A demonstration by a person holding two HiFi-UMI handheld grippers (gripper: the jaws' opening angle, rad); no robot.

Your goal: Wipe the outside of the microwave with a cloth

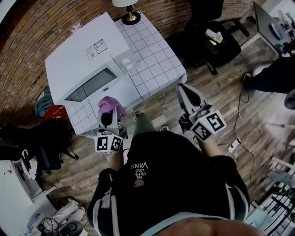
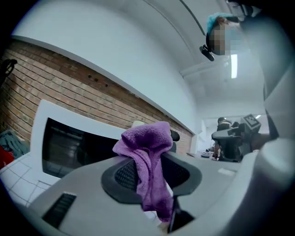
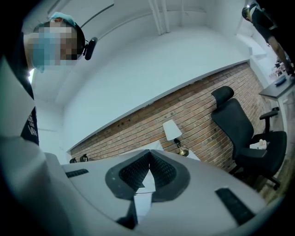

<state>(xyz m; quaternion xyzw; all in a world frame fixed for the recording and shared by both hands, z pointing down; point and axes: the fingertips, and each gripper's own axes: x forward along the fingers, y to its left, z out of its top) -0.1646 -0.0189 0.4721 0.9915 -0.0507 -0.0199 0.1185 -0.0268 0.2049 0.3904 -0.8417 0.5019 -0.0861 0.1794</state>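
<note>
A white microwave [image 1: 85, 69] with a dark door window sits on a table covered in white grid cloth [image 1: 154, 60]. My left gripper [image 1: 109, 117] is shut on a purple cloth [image 1: 111, 106], held just in front of the microwave's lower front corner. In the left gripper view the cloth [image 2: 148, 152] bunches up between the jaws and hangs down over them, with the microwave door [image 2: 69, 147] beyond to the left. My right gripper [image 1: 185, 91] hangs off the table's right edge, shut with nothing in it; its pads [image 3: 159, 171] meet in the right gripper view.
A lamp [image 1: 129, 11] stands at the table's far end by the brick wall. A black office chair [image 1: 212, 34] is to the right on the wooden floor, with a cable [image 1: 239, 115] trailing near it. Bags and clutter [image 1: 48, 108] lie left of the table.
</note>
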